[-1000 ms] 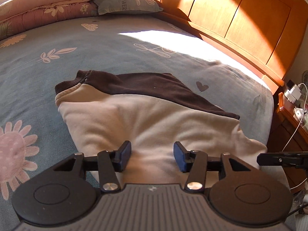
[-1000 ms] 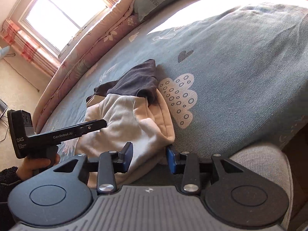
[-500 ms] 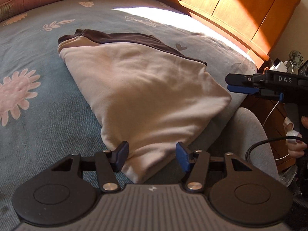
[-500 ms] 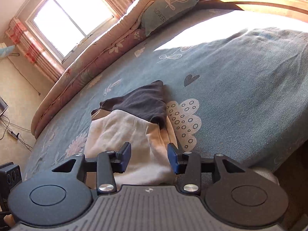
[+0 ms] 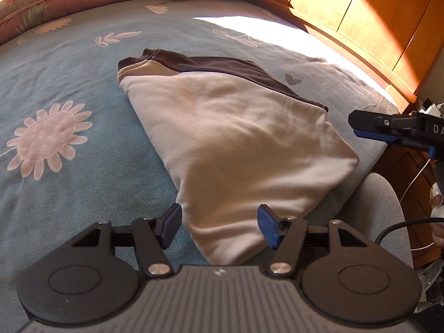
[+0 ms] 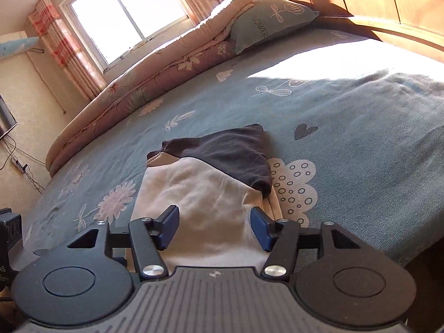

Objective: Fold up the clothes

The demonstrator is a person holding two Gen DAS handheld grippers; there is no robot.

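1. Surface: blue-grey bedspread [image 5: 83, 63] printed with pink daisies, white leaves and a dark heart, covering a wide bed; a bright patch of sunlight falls across its far side

2. Bedding: rolled pink floral quilt [image 6: 144, 83] along the far edge of the bed, with a grey-blue pillow printed with flowers and lettering [image 6: 266, 22] lying against its end

3. Room: orange-brown panelled wooden headboard [image 5: 360, 19] beside the sunlit patch; window [image 6: 127, 14] with red-and-cream curtains beyond the quilt; pale floor with loose cables at the left of the right wrist view; a wooden bedside cabinet [image 5: 416, 183] with white plugs and cords near the bed corner

4. Task item: folded cream sweatshirt with dark brown upper panel and ribbed brown collar [image 5: 236, 138], lying flat on the bedspread near the near edge, one corner reaching the rim of the bed

5. Left gripper [image 5: 219, 226]: black frame, blue pads, jaws apart and opening; the near point of the sweatshirt lies in the gap, pads not pressing it

6. Right gripper [image 6: 215, 229]: same build, jaws apart and opening above the cream hem, nothing clamped; also seen from the side in the left wrist view [image 5: 369, 127]
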